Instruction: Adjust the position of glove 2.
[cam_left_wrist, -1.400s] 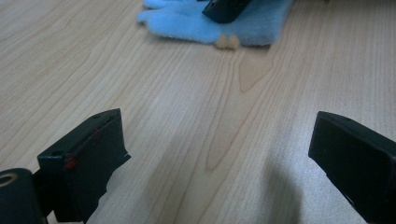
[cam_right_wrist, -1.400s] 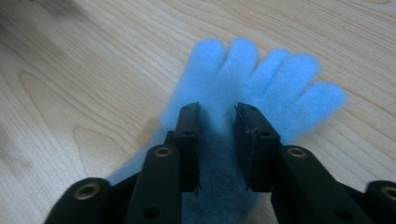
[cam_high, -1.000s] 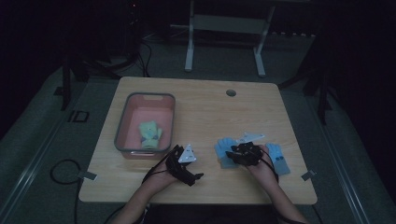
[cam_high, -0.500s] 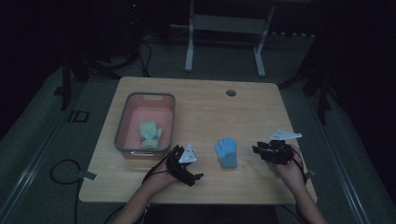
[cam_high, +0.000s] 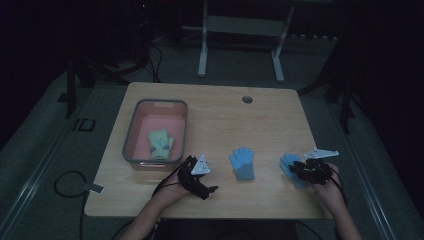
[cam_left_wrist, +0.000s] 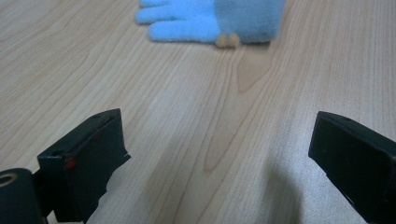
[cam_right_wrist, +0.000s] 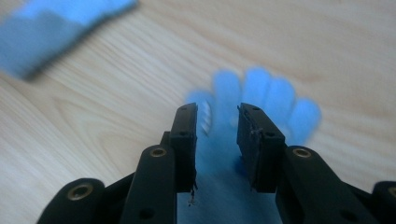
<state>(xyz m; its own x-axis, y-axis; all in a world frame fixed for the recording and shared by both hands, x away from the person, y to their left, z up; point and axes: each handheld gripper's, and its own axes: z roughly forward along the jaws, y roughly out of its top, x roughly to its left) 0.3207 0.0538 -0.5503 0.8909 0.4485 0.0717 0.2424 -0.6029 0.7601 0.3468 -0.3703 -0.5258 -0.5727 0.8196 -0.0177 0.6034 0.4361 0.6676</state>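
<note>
One green glove (cam_high: 160, 143) is already seen in the bin (cam_high: 131, 131), while a blue glove (cam_right_wrist: 261, 93) is pinched between the right gripper's (cam_right_wrist: 217, 116) just-narrowed jaws and another (cam_left_wrist: 212, 19) lies beyond the left gripper's (cam_left_wrist: 219, 154) wide-open, empty jaws.

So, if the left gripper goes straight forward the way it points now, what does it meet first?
Probably the blue glove in the middle of the table; bare wood lies between it and the open left gripper.

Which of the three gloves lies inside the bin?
The pale green glove, inside the pink bin. Both blue gloves lie on the table.
</note>
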